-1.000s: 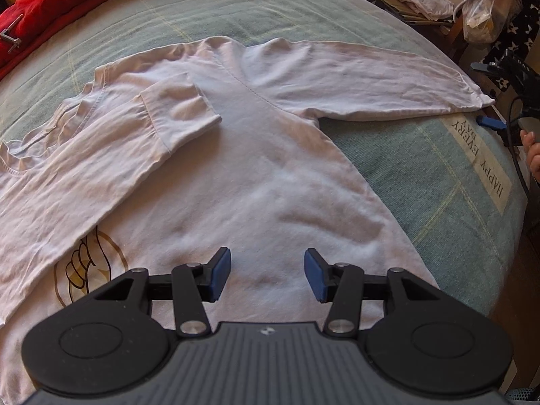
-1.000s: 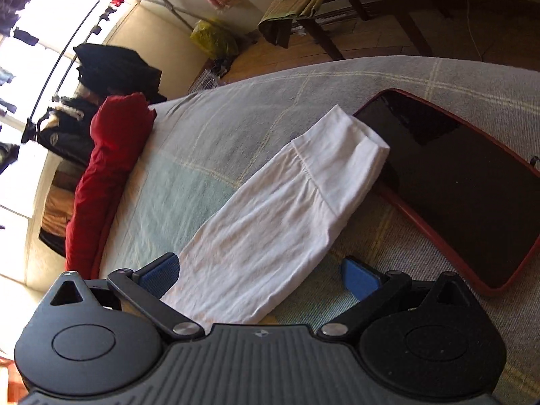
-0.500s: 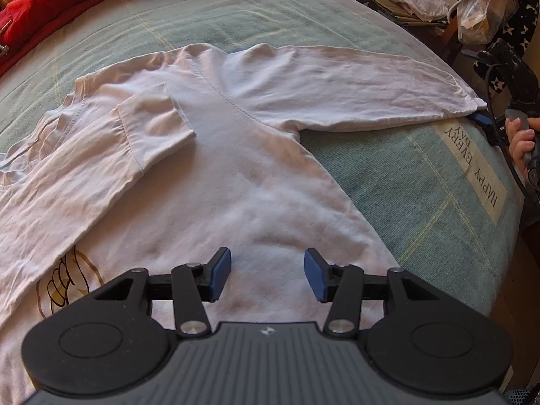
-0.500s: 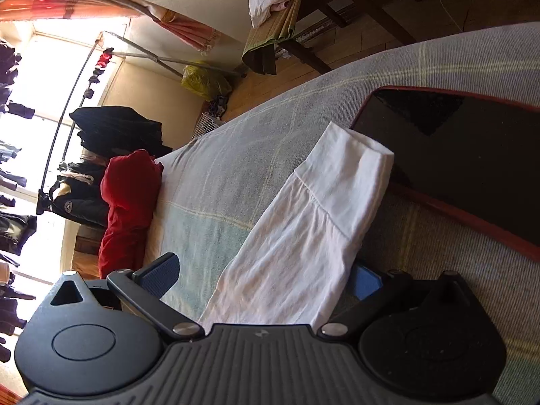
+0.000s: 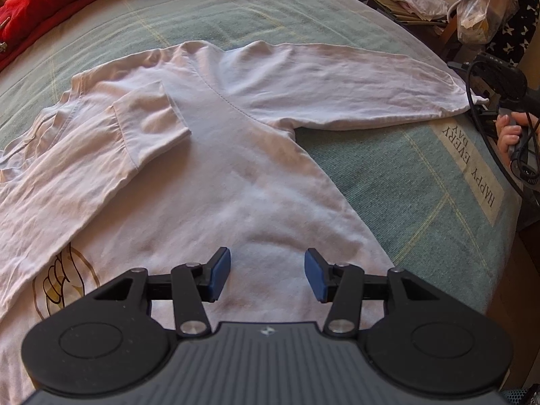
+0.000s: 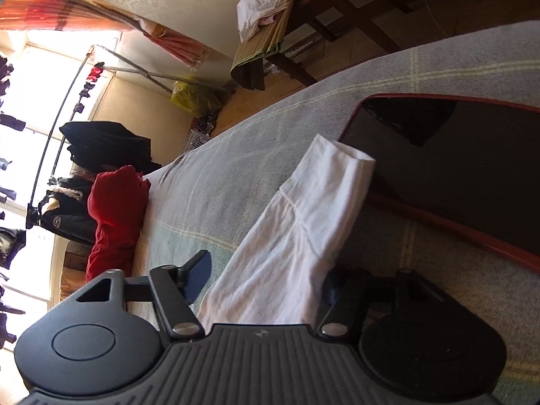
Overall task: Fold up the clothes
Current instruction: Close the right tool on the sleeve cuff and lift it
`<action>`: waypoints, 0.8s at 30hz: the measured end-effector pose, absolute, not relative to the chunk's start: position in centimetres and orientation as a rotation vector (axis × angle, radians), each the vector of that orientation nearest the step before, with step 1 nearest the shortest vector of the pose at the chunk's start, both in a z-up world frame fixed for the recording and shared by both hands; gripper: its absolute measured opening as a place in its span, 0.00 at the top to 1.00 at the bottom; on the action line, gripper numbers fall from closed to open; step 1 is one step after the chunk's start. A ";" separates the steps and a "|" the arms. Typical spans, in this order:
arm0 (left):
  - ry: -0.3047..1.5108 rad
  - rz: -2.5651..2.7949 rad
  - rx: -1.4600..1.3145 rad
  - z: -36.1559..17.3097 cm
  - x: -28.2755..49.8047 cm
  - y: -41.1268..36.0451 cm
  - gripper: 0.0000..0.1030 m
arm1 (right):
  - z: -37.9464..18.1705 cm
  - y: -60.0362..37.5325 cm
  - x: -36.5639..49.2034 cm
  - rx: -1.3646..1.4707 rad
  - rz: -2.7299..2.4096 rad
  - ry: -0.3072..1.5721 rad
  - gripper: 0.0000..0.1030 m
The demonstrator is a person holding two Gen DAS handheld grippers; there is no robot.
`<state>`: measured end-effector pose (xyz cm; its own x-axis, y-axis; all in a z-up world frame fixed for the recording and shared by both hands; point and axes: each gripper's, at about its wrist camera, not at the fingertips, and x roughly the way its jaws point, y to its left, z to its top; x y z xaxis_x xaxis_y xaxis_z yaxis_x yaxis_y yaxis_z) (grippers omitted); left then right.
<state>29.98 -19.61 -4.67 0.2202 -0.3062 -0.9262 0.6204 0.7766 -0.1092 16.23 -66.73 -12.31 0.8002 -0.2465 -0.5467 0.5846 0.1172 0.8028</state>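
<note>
Fingers [image 6: 199, 275] straddle sleeve [image 6: 290, 236], unseen from left gripper [image 5: 267, 275] over shirt [image 5: 202, 175].

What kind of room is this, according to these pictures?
Most likely a bedroom at home: a white long-sleeved shirt lies on a bed with a green checked bedcover, and dark clothes hang by the window.

Shirt [image 5: 216, 182]: thin white cloth, soft, matt, creased. Bed cover [image 5: 405, 185]: woven cloth w/ rough ribbed texture. Left gripper [image 5: 267, 275]: matt black plastic body, blue pads, shiny metal pivot pins. Tray [image 6: 472, 168]: glossy dark surface, red rim.
</note>
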 end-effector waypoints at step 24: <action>1.168 -0.548 0.260 -3.2 29.3 -13.3 0.52 | -6.2 -62.9 21.7 0.982 -0.638 0.550 0.93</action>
<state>29.31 -13.34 -3.18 0.2812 -0.2718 -0.9203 0.5337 0.8414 -0.0854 21.65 -62.94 -6.17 0.6919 -0.2399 -0.6809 0.7088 0.4046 0.5778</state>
